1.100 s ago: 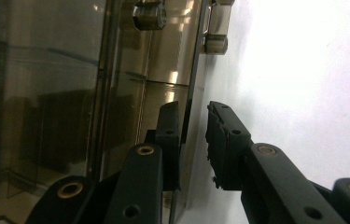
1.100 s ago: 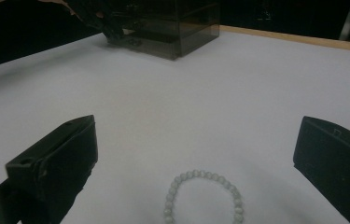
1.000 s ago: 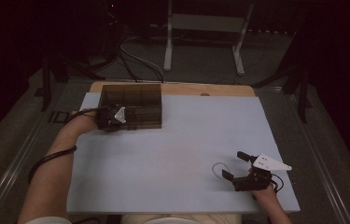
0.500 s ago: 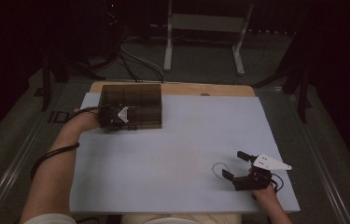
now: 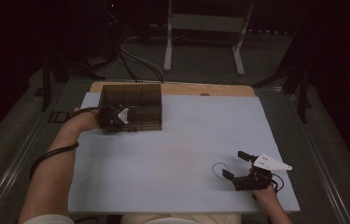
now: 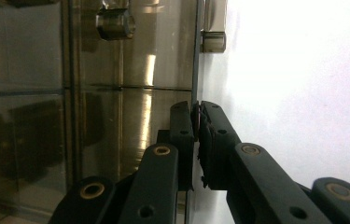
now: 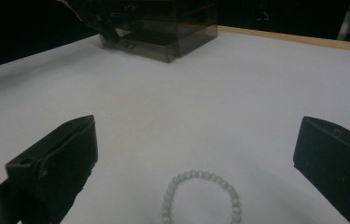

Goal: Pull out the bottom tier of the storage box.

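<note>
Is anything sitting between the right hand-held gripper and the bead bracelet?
Nothing visible. The right hand-held gripper is open, and the bead bracelet lies flat on the white table directly between its jaws. The tinted box is far off.

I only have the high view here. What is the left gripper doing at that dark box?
Observer: The left gripper is shut on the box's thin front wall, one jaw inside it, one outside.
Operator: And that pale loop by the right gripper?
Observer: It is a bracelet of pale round beads, lying flat on the table.
Operator: Has the right gripper got it?
Observer: No. The right gripper is open wide, with the bracelet between its jaws and clear of both.
</note>
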Action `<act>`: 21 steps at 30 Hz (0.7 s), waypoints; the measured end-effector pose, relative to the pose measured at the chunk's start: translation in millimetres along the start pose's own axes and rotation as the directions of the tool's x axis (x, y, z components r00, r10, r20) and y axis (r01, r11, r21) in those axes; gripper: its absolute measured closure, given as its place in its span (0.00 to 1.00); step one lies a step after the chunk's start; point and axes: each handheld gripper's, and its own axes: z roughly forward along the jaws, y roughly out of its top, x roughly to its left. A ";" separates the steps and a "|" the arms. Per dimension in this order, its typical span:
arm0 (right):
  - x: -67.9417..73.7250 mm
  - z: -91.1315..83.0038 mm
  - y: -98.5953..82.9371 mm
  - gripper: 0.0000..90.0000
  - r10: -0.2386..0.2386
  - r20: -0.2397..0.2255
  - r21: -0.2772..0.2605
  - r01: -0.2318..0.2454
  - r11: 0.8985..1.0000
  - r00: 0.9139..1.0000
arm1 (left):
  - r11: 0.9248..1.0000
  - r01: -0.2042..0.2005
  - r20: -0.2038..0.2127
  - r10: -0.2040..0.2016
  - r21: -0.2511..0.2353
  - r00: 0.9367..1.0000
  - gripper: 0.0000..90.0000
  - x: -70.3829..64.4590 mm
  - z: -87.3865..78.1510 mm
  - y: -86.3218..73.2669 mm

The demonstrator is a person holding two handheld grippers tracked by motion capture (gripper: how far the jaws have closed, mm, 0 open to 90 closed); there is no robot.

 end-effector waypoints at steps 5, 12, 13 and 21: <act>-0.1 0.1 0.0 0.00 -0.001 0.002 0.002 0.001 1.000 1.000 | 1.000 0.003 0.029 -0.003 -0.007 1.000 0.98 -3.0 -0.3 -0.2; -0.1 0.2 -0.1 0.00 -0.001 0.002 0.003 0.001 1.000 1.000 | 1.000 0.006 0.037 -0.006 -0.010 0.999 0.98 -8.5 -3.2 -0.1; 0.0 0.2 -0.1 0.00 0.000 0.002 0.003 0.000 1.000 1.000 | 1.000 0.001 0.042 0.000 -0.016 0.999 0.98 -10.1 -3.6 -0.5; 0.3 0.4 -0.1 0.00 0.000 0.001 0.006 0.000 1.000 1.000 | 1.000 0.008 0.050 -0.007 -0.012 0.999 0.98 -22.6 -5.6 0.3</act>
